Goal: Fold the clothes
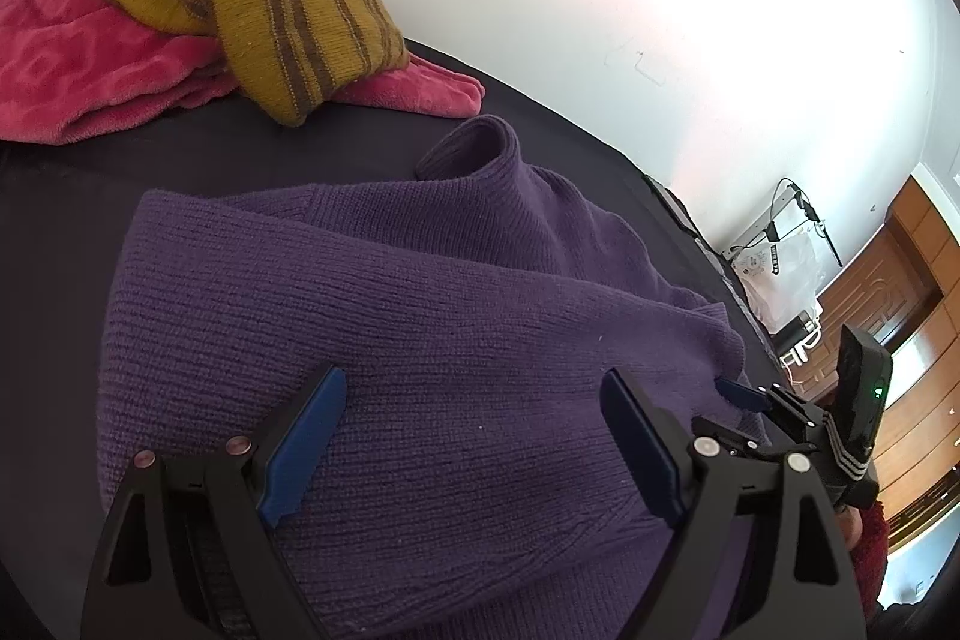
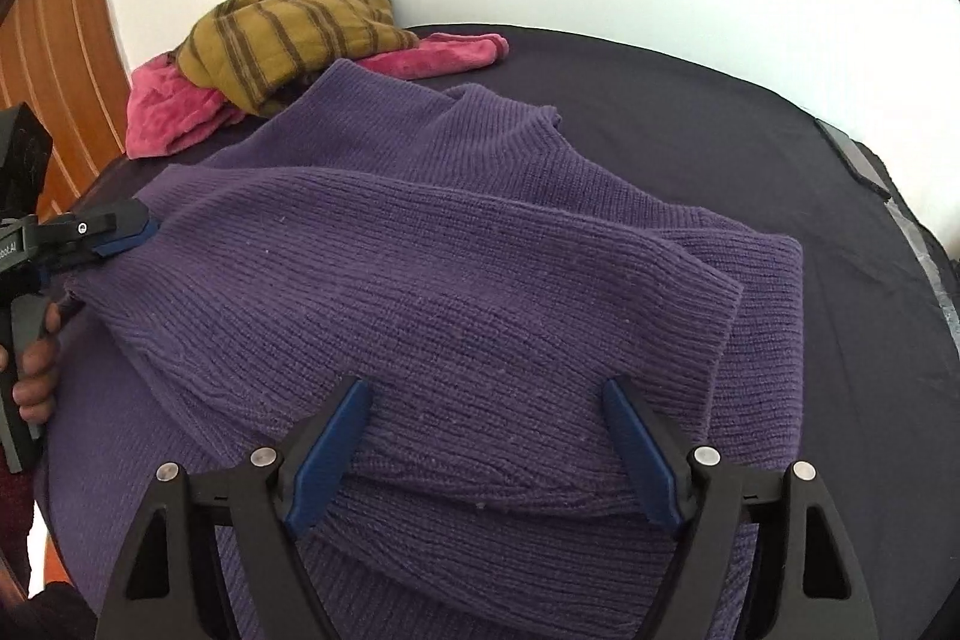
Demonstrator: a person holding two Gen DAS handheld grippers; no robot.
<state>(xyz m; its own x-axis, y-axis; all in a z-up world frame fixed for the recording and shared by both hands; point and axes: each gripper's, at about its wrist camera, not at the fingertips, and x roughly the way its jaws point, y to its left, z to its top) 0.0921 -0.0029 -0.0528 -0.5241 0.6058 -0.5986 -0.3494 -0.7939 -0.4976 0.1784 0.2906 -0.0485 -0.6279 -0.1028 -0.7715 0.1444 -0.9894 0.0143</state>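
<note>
Both grippers look alike: the left gripper [image 1: 474, 436] and right gripper [image 2: 486, 445] have matte black angular frames with triangular cut-outs, round silver screw heads on the knuckles and blue flat pads [image 1: 303, 451] on the fingers. Seen from the side, the right gripper carries a black block with a green light and grey stripes. A dark red sleeve [image 1: 873, 550] covers the wrist.
</note>
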